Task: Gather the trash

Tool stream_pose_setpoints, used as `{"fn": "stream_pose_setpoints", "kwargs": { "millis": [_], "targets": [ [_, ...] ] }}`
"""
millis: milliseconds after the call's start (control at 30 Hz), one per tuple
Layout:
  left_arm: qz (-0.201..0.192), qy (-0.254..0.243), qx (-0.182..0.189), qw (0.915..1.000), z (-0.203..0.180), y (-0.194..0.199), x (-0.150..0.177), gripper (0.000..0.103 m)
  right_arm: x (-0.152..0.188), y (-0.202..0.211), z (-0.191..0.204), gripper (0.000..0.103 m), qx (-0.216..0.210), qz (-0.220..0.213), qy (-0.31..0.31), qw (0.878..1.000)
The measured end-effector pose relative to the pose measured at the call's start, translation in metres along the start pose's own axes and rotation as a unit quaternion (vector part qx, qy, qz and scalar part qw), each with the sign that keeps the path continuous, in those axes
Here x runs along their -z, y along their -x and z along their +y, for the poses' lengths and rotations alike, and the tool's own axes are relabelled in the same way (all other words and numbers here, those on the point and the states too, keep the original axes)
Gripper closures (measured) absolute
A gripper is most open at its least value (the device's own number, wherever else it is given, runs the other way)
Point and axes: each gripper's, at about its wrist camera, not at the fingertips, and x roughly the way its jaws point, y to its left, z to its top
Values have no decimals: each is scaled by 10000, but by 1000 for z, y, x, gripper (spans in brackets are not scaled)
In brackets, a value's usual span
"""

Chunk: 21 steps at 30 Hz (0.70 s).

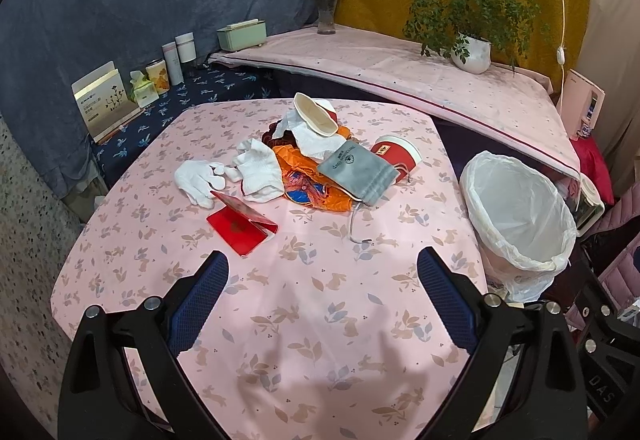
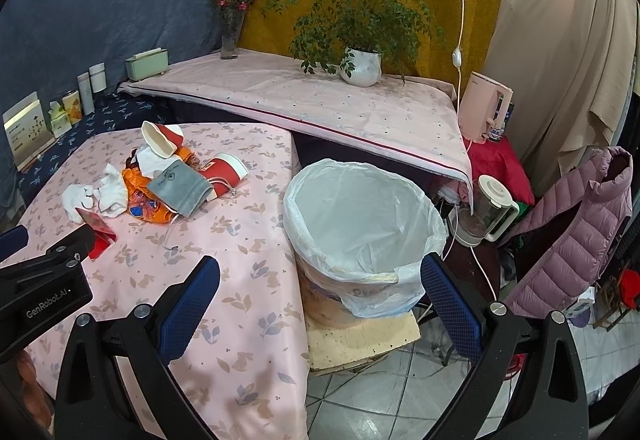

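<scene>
A heap of trash lies on the pink table (image 1: 312,300): a red paper cup (image 1: 396,156) on its side, a second cup (image 1: 314,114) on crumpled tissue, an orange wrapper (image 1: 308,184), a grey drawstring pouch (image 1: 356,170), white gloves (image 1: 200,180) and a red envelope (image 1: 238,228). A bin with a white liner (image 1: 520,208) stands right of the table. My left gripper (image 1: 322,268) is open and empty above the near table. My right gripper (image 2: 320,276) is open and empty, over the table edge and the bin (image 2: 360,216). The heap (image 2: 168,176) is far left of it.
A low shelf with a potted plant (image 1: 472,52), a flower vase (image 1: 326,14) and a green box (image 1: 242,34) runs behind the table. Cans and cartons (image 1: 160,76) stand at the back left. A blender (image 2: 488,208) and a pink jacket (image 2: 572,224) are right of the bin.
</scene>
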Motion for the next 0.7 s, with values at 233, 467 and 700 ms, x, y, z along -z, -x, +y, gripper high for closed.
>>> {"fn": "stream_pose_setpoints", "kwargs": {
  "millis": [233,467,700],
  "targets": [
    [-7,-1,-2,10000,0,0,0,12,0,0,-1,7,-2,-1,-17,10000],
    [-48,-40,-5,10000,-2,2,-1,12,0,-2,-1,7,18,4,-47,10000],
    [-66,-55,-10,10000,-4,3,-1,12,0,-2,-1,7,19,-10,-45,10000]
  ]
}}
